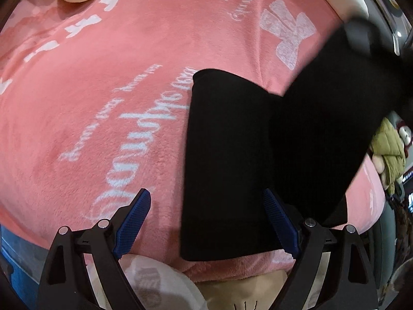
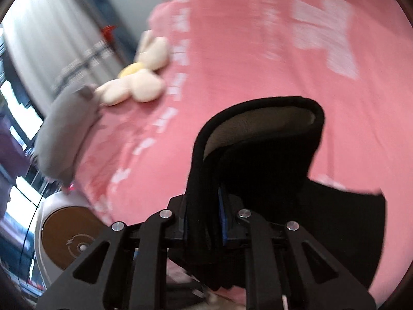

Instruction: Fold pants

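Observation:
Black pants [image 1: 232,160] lie on a pink blanket [image 1: 103,77] with white lettering. One leg lies flat; the other part [image 1: 335,103] is lifted up toward the right. My left gripper [image 1: 206,219] is open above the blanket, its blue pads [image 1: 134,222] astride the near left edge of the flat leg. My right gripper [image 2: 204,217] is shut on a fold of the pants [image 2: 258,139], whose hem arches up and shows a pale lining. The right gripper also shows blurred in the left wrist view [image 1: 361,33].
A cream flower plush [image 2: 139,77] and a grey cushion [image 2: 67,129] lie at the blanket's far side. A white round device [image 2: 67,235] stands beside the bed. A green stuffed toy [image 1: 389,149] sits past the right edge.

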